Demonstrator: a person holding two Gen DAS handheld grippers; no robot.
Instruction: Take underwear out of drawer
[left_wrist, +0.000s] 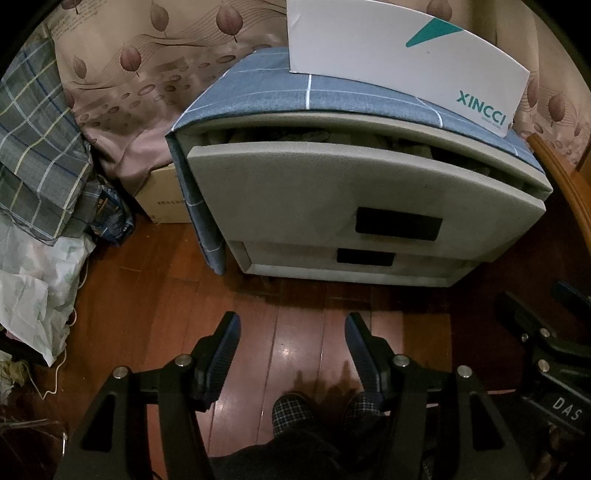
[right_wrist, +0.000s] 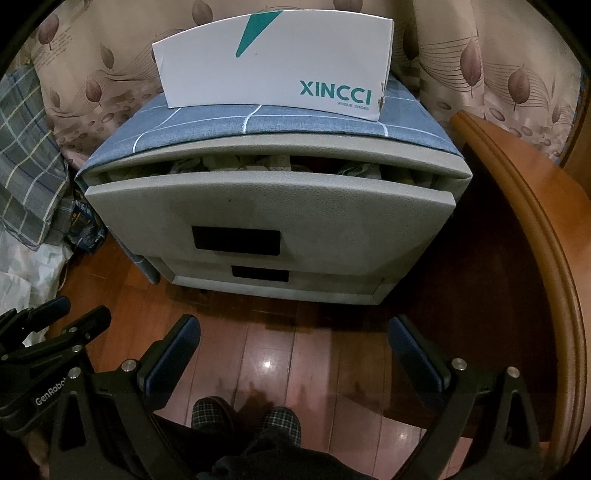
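A dim bedroom corner with a glossy red-brown plank floor (right_wrist: 295, 350), a leaf-printed beige curtain (right_wrist: 498, 74) hung behind. The underwear, as far as I can judge, is among the pale crumpled garments (right_wrist: 258, 162) showing in the narrow slot above the grey textured top drawer front (right_wrist: 266, 206), which stands pulled out only slightly from the two-drawer bedside cabinet (right_wrist: 458, 181); single pieces cannot be told apart or counted. The slot's long axis runs left to right across the scene. Each of the two drawers has one dark rectangular handle recess: the upper recess (right_wrist: 236, 242) and the lower recess (right_wrist: 260, 273). A blue checked cloth (right_wrist: 207, 125) covers the cabinet top, and one white shoe box lettered XINCCI (right_wrist: 273, 62) stands on it.

The drawer lies ahead of and above both tools, well apart from them. The left gripper (left_wrist: 291, 334) hangs over the floor with its jaws moderately spread and nothing between them; the right gripper (right_wrist: 293, 334) is spread wider, also empty. Neither is clearly nearer; the upper recess sits left of centre in the right wrist view. The gap looks too tight to reach in, so the drawer probably wants pulling further first.

Two checked slippers (right_wrist: 243, 417) show below, and a curved orange wooden furniture edge (right_wrist: 535, 229) at the right
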